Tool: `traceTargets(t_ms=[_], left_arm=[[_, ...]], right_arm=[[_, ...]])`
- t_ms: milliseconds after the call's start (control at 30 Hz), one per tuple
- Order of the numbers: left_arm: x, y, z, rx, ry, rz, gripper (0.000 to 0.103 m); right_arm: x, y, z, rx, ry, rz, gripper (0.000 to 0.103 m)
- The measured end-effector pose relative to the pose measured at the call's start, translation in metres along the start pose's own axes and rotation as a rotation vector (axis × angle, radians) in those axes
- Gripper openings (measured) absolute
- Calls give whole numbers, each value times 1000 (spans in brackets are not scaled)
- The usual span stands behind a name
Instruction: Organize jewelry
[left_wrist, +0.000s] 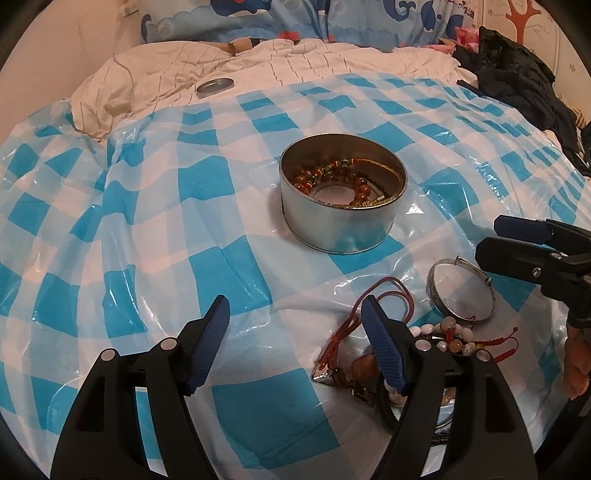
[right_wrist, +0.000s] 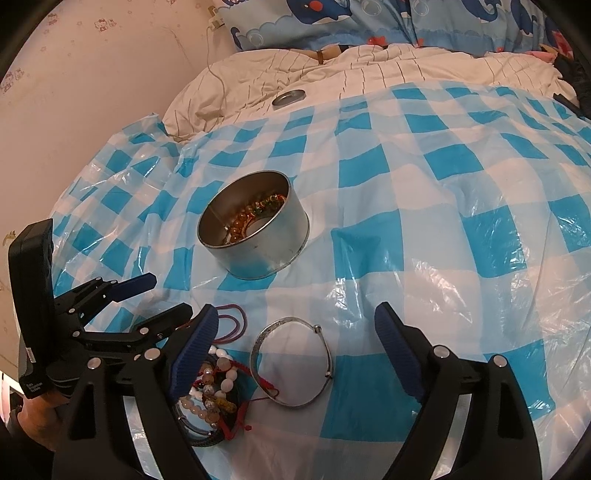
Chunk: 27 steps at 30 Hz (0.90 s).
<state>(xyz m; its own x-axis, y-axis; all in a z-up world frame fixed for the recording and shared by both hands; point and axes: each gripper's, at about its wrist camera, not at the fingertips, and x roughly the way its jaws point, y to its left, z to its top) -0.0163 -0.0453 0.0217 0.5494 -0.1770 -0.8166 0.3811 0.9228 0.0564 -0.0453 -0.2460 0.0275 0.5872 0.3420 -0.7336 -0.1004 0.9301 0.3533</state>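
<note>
Bangle sits between the right jaws

Silver bangle (right_wrist: 291, 363) lies flat at lower centre of the right wrist view, between the spread, empty right gripper (right_wrist: 295, 354). Left gripper (left_wrist: 295, 347), also spread, hovers beside the bead pile (left_wrist: 443, 336); tin (right_wrist: 253, 225) waits beyond.

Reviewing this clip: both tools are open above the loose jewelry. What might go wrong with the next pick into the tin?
1. The beaded bracelets lie tangled with red cords, so lifting one piece would likely drag others along.
2. The thin silver bangle lies flat on the slippery checked plastic sheet; pads may slide off it.
3. The round metal tin sits on soft bedding and might tip if bumped.
</note>
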Motion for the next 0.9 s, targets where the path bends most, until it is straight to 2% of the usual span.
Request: traceTargets(t_ms=[333,500,633,767,900], left_arm=[[7,7,-1,-42,26,-17,71],[12,13,-1,-109,54,-100,71],[16,13,-3,-96,60,-46,71],[19,9,-3,-95,72,-100,71],[25,0,-6,-50,92,-93,72]], right_arm=[[1,-4,-1,4,4,-10,85],[1,-5,-1,6,10,-20,85],[2,-3,-1,2,18,-29,85],[3,-3,-2,-2,28,-37,85],[6,-3,-2,-21,50,-57,85]])
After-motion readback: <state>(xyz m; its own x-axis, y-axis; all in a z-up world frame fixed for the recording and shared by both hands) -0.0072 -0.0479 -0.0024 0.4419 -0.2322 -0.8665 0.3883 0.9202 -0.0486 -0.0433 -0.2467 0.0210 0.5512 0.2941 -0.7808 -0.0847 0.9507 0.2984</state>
